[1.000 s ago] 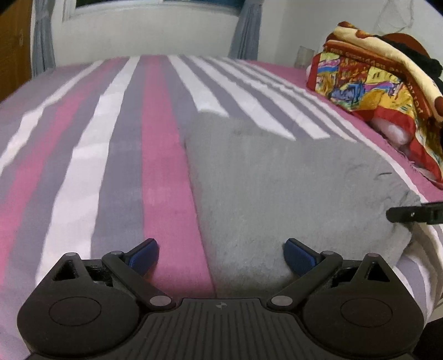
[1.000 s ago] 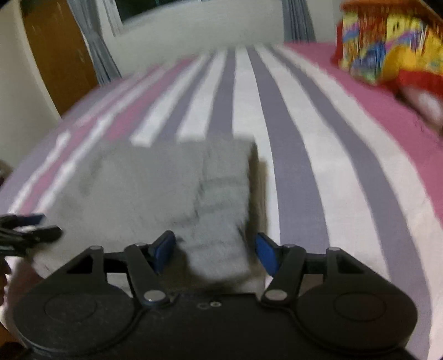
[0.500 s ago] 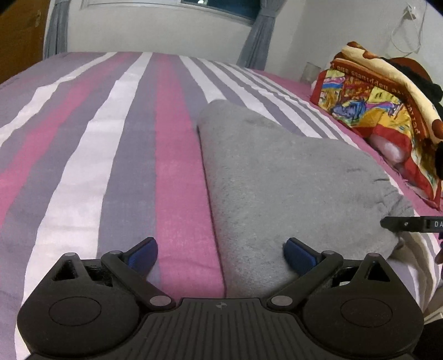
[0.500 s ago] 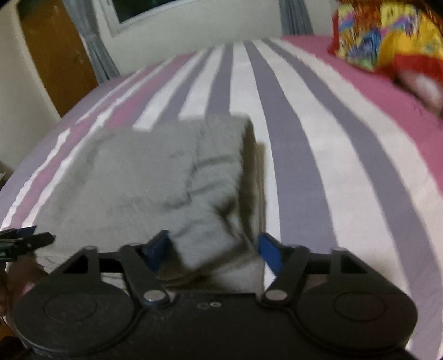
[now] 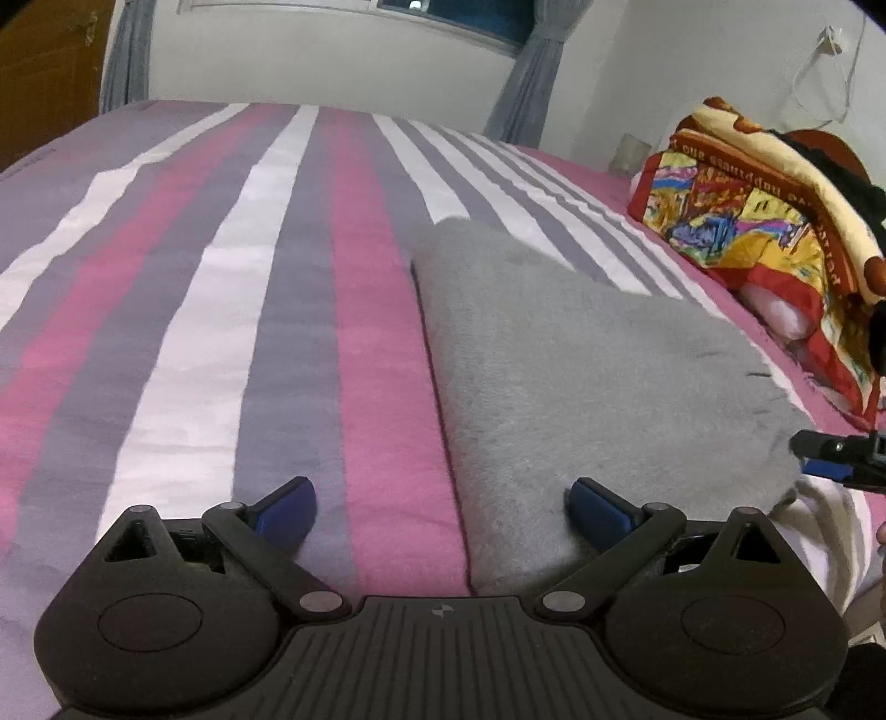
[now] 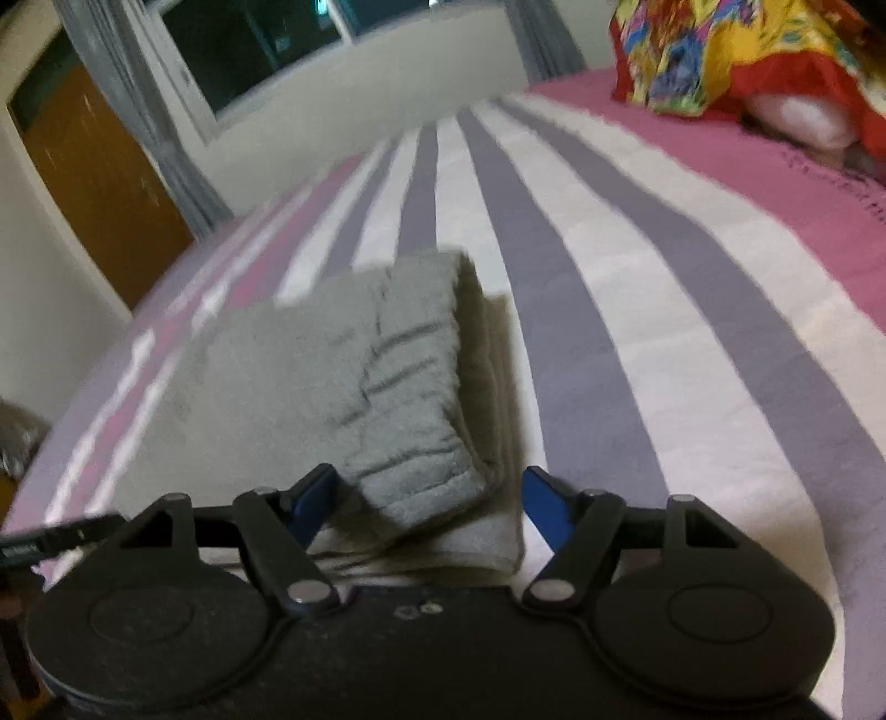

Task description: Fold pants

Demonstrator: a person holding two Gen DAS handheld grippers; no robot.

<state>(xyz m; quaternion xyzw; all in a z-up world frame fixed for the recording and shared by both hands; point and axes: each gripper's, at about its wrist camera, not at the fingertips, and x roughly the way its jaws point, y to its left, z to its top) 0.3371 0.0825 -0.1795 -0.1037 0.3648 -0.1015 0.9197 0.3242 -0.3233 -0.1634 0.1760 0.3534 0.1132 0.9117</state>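
Grey fleece pants (image 5: 581,360) lie folded on the striped bed cover (image 5: 221,277). My left gripper (image 5: 437,493) is open at their near left edge, its right pad over the cloth and its left pad over the pink stripe. In the right wrist view the pants (image 6: 332,376) show a doubled, creased corner. That corner lies between the fingers of my right gripper (image 6: 429,493), whose jaws are closing with the pads still off the cloth. Each gripper's tip shows at the edge of the other's view.
A colourful folded blanket (image 5: 747,221) and a pillow sit at the bed's right side, also in the right wrist view as the blanket (image 6: 720,50). A window (image 6: 249,44) with grey curtains and a wooden door (image 6: 99,183) stand beyond the bed.
Both views have shifted and tilted up, the right one rolling so the window and door show. The pants have not moved on the bed, and both grippers stay at their near edge.
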